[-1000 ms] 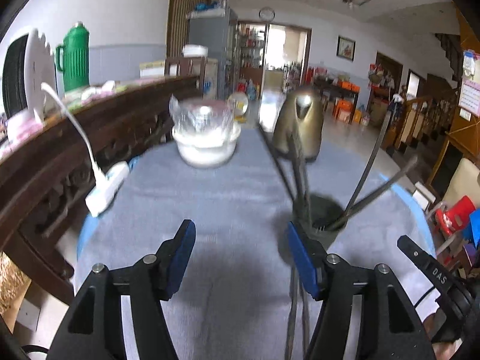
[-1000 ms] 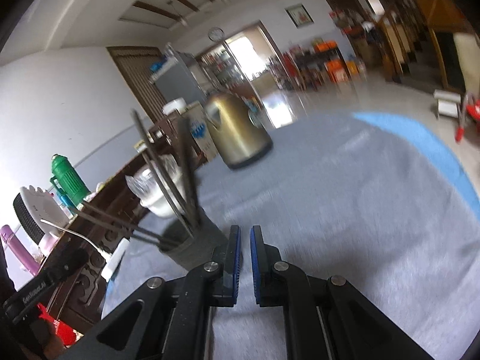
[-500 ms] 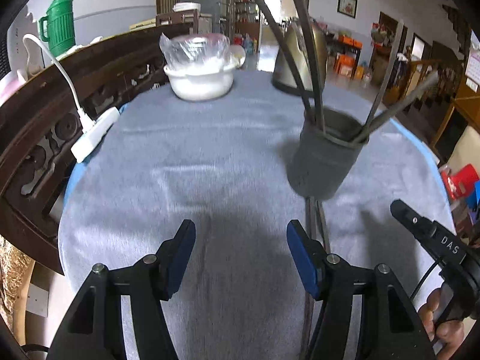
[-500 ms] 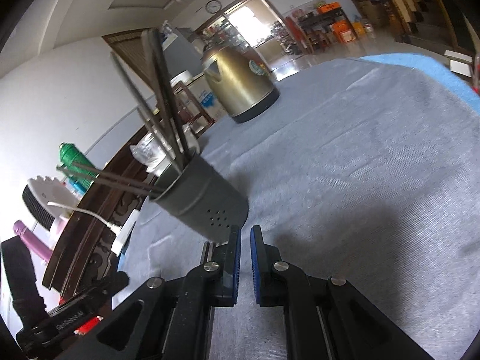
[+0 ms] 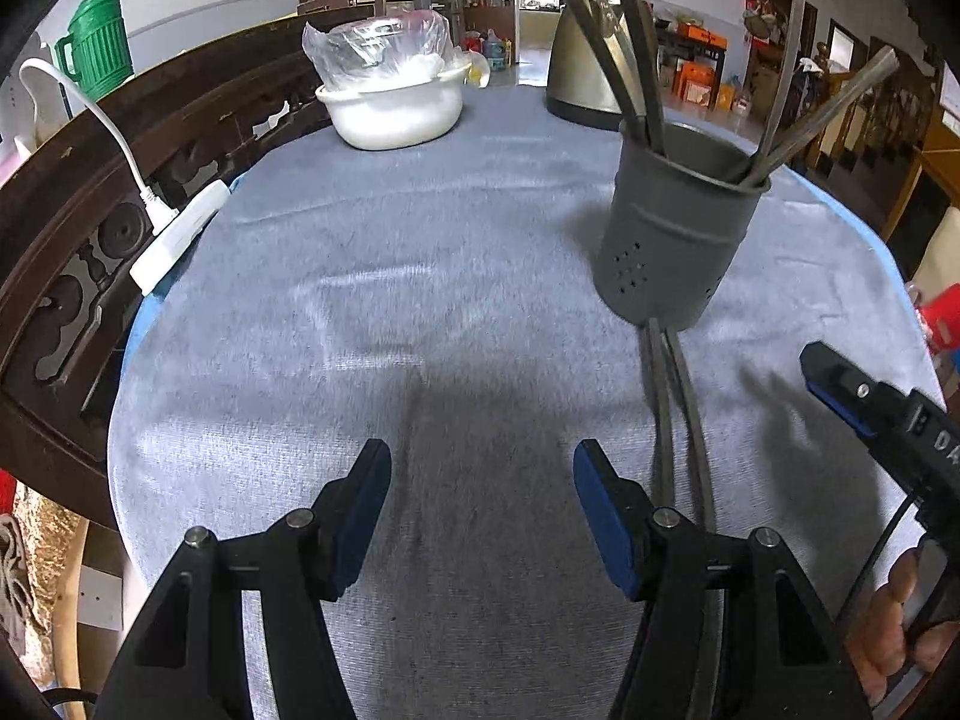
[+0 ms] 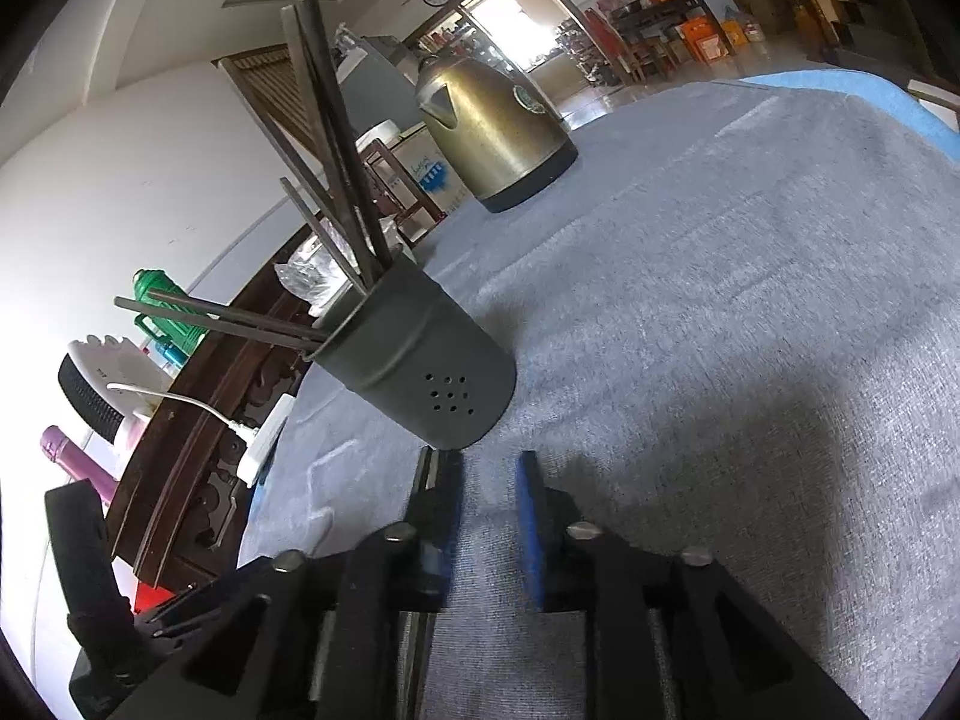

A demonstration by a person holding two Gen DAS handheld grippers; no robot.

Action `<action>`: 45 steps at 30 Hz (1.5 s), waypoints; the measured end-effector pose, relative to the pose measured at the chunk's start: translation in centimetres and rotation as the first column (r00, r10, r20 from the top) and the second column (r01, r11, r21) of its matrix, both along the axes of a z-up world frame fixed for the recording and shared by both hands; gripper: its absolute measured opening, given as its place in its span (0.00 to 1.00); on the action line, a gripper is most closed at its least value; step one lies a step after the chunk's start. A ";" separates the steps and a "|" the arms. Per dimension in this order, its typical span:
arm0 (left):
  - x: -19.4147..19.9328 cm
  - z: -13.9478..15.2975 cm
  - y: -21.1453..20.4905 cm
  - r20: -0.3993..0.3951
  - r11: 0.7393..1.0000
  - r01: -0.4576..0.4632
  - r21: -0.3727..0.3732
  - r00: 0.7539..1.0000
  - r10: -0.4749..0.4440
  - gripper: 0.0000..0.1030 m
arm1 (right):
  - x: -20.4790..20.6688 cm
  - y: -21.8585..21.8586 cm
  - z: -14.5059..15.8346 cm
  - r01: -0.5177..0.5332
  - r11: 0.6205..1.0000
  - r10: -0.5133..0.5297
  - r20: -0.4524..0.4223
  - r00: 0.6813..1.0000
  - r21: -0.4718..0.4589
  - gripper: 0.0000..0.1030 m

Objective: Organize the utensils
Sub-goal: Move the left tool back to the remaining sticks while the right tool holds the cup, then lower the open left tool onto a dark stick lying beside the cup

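Observation:
A grey perforated utensil holder (image 5: 678,240) stands on the grey cloth with several dark utensils (image 5: 630,60) leaning out of it. Two more dark utensils (image 5: 678,420) lie flat on the cloth, running from the holder's base back under the right finger of my left gripper (image 5: 480,480). That gripper is open and hovers low over bare cloth. In the right wrist view the holder (image 6: 432,372) is just ahead of my right gripper (image 6: 486,480). Its jaws are opening with only cloth between them, and a lying utensil (image 6: 427,468) shows beside its left finger.
A brass-coloured kettle (image 5: 576,78) and a white bowl with a plastic bag (image 5: 396,108) stand at the far end of the table. A white power strip (image 5: 180,234) lies at the left edge against dark carved wooden furniture (image 5: 72,228). A green jug (image 5: 99,48) stands beyond it.
Both grippers have sunk toward the table and tipped downward, so the holder looms larger. The right gripper's jaws, shut before, have parted. The left gripper's gap is unchanged.

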State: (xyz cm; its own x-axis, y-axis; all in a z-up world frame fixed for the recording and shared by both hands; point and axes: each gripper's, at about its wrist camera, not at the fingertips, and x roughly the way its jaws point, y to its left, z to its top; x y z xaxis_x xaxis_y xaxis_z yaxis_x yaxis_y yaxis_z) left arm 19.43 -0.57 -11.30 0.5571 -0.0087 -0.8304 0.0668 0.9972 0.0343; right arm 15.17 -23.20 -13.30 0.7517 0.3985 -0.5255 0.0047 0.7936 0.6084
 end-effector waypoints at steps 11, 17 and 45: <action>-0.2 -0.1 1.0 0.017 1.000 -0.017 0.011 1.000 0.017 0.62 | -0.7 2.8 1.9 -0.045 0.986 0.052 0.040 0.998 -0.157 0.45; -0.4 0.5 1.4 0.051 0.999 -0.022 0.024 0.998 0.020 0.62 | 0.1 5.4 2.5 -0.121 0.953 0.111 -0.049 0.993 -0.280 0.35; 0.2 -0.2 2.5 0.044 0.999 -0.030 0.020 0.999 0.029 0.62 | 4.9 8.8 -0.1 -0.216 0.918 0.125 -0.275 0.953 -0.331 0.25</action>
State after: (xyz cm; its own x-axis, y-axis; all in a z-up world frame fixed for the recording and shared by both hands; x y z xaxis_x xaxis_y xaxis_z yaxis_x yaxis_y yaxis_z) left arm 19.59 1.97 -11.52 0.5929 0.0252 -0.8049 0.0356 0.9977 0.0574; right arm 20.11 -14.43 -13.39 0.5193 0.2628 -0.8132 -0.0383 0.9578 0.2850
